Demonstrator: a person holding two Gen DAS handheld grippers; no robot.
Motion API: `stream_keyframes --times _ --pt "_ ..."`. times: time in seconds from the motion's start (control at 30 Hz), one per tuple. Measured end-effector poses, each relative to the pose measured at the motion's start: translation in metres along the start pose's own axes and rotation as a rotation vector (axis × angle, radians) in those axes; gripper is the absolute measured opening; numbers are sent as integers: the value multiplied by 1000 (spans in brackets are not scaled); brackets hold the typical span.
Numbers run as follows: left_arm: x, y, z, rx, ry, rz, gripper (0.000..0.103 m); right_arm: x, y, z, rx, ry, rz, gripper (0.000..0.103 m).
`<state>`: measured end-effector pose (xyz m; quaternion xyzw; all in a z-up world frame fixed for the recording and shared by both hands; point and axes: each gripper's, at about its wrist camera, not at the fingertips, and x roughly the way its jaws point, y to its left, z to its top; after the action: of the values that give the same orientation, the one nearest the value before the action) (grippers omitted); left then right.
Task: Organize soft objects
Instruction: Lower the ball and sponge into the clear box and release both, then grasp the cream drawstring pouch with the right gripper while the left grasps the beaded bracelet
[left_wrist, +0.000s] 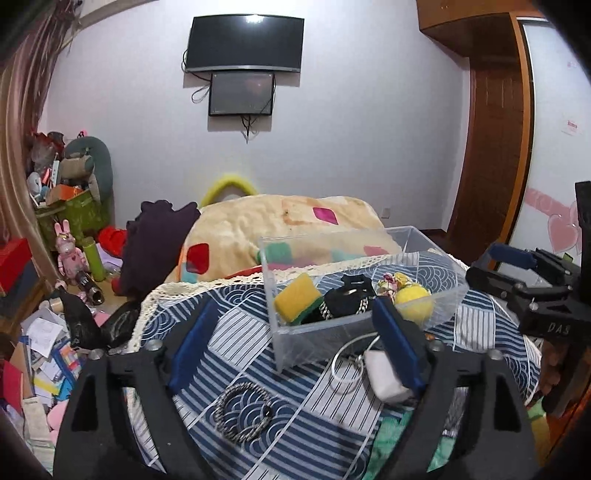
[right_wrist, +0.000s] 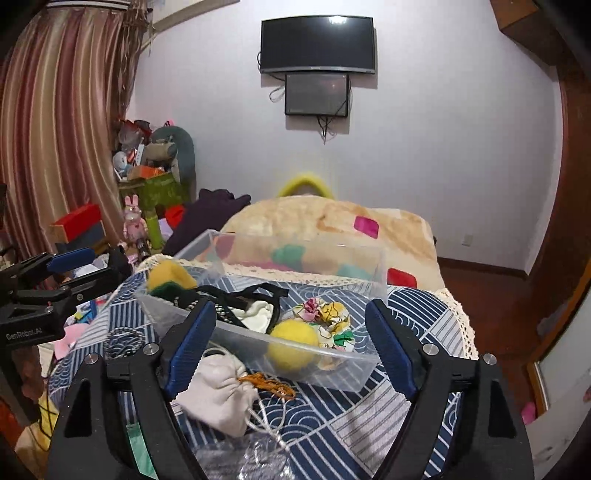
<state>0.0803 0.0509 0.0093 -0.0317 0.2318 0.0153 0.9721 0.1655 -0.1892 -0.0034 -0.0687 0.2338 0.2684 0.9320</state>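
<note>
Clear plastic bin (right_wrist: 369, 266) — fuzzy yellow ball (right_wrist: 293, 345), both hand-held grippers (left_wrist: 295, 345) (right_wrist: 291, 354) released, empty.

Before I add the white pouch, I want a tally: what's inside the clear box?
The clear box holds a yellow sponge, a black strappy item, a floral scrunchie and a yellow ball. Whatever lies beneath them is hidden.

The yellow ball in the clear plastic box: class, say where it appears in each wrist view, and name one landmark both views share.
Left wrist view: the yellow ball sits right of centre, at the box's right end, behind the left gripper's right finger.
Right wrist view: the ball lies near the middle, against the near wall of the clear plastic box, between the right gripper's fingers.
Shared landmark: the wall-mounted television.
</note>
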Motion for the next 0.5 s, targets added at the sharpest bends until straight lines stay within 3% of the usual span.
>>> stream_keyframes --times 0.13,0.27,0.5 --pt "-14 8 -13 -10 6 19 99 -11 4 -5 -7 -7 7 83" --pt "-13 15 -36 0 72 30 100 -14 11 -17 -20 7 12 86" --pt "9 29 -70 0 186 38 100 1 20 -49 -48 104 23 86"
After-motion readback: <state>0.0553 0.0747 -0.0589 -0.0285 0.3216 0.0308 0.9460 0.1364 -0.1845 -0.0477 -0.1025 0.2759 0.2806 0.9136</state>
